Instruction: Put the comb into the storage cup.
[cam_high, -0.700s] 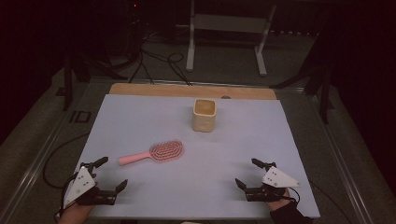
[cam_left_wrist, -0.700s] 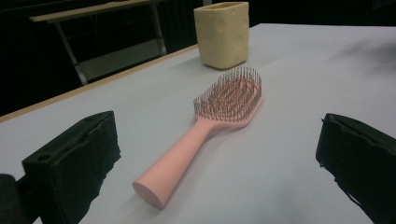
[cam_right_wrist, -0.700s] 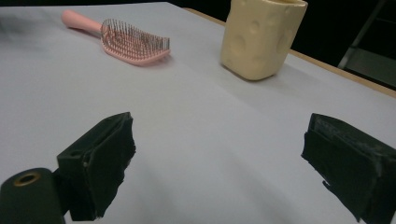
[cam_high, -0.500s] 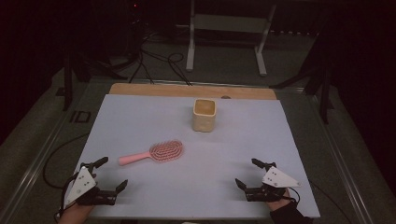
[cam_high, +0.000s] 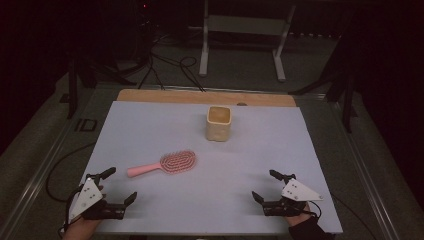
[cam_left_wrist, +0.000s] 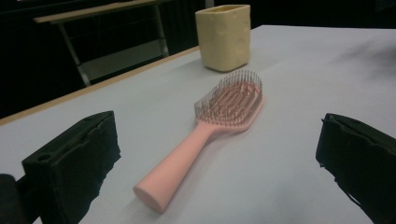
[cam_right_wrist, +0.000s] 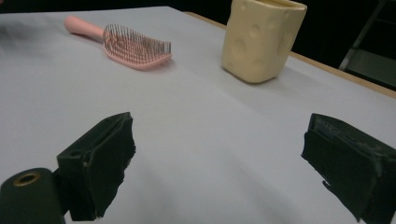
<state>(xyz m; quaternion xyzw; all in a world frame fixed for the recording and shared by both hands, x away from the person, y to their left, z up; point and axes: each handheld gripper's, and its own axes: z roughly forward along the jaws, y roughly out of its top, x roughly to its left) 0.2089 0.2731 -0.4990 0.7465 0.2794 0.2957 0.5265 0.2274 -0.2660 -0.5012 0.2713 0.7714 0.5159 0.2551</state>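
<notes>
Between the wide-apart left tongs (cam_left_wrist: 219, 168) lies a pink hairbrush (cam_left_wrist: 210, 133), handle nearest, yellow cup (cam_left_wrist: 224, 37) beyond.

Bare table (cam_high: 240, 200) lies between both grippers; only the pink hairbrush (cam_high: 165, 164) and the yellow cup (cam_high: 219, 122) stand farther in.
</notes>
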